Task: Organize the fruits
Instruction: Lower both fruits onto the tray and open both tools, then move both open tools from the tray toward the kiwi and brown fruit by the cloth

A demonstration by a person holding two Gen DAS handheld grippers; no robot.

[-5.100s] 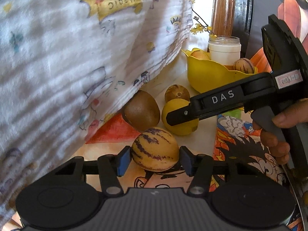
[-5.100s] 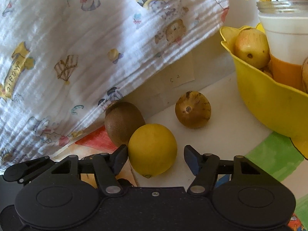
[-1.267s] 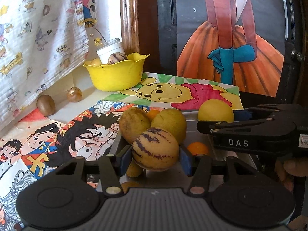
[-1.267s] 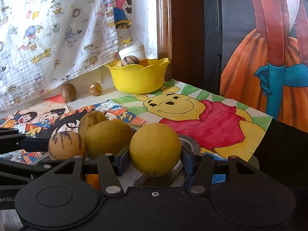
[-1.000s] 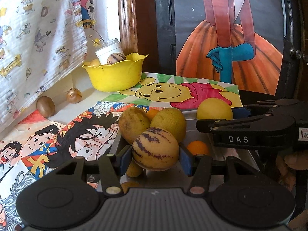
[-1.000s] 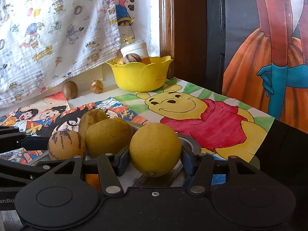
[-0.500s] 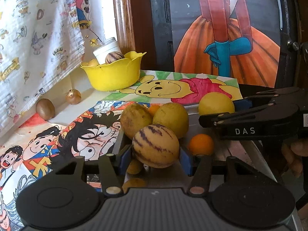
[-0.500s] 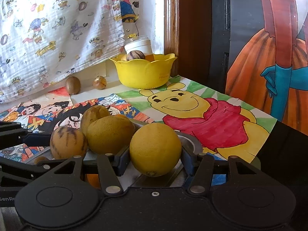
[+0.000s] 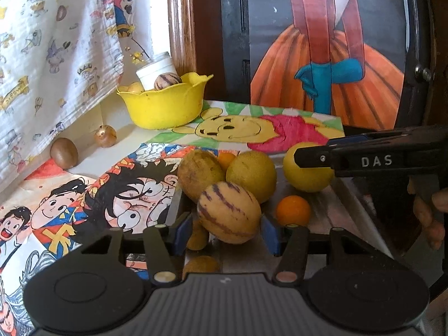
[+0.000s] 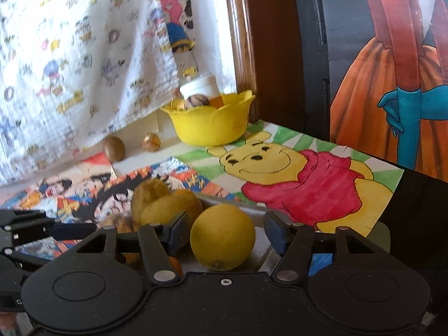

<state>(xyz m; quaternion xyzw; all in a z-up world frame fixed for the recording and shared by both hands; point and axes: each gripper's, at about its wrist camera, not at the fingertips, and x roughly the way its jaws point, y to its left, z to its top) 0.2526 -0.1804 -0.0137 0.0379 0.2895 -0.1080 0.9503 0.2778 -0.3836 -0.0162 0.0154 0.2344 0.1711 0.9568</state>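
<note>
A purple-striped yellow fruit [image 9: 228,212] lies on a pile of yellow-green fruits [image 9: 252,175] in a metal tray [image 9: 333,210]. My left gripper [image 9: 227,233] straddles it; its jaws are opening and the blue pads stand just off its sides. A lemon [image 10: 222,238] rests at the tray's right end, also seen as the lemon [image 9: 305,168] in the left wrist view. My right gripper [image 10: 227,233] is around it with its jaws opening, and a clear gap shows on each side. A hand holds that right gripper [image 9: 316,151] at the right.
A small orange [image 9: 292,210] lies in the tray. A kiwi [image 9: 63,152] and a brown round fruit [image 9: 105,135] sit on the table under a hanging printed cloth [image 9: 56,42]. A yellow bowl [image 9: 165,109] with fruit and a white jar stands at the back. Cartoon drawings cover the table.
Both grippers have widened off their fruits. The lemon now sits lower between the right pads, which have drawn up a little. The striped fruit has tilted onto the pile.
</note>
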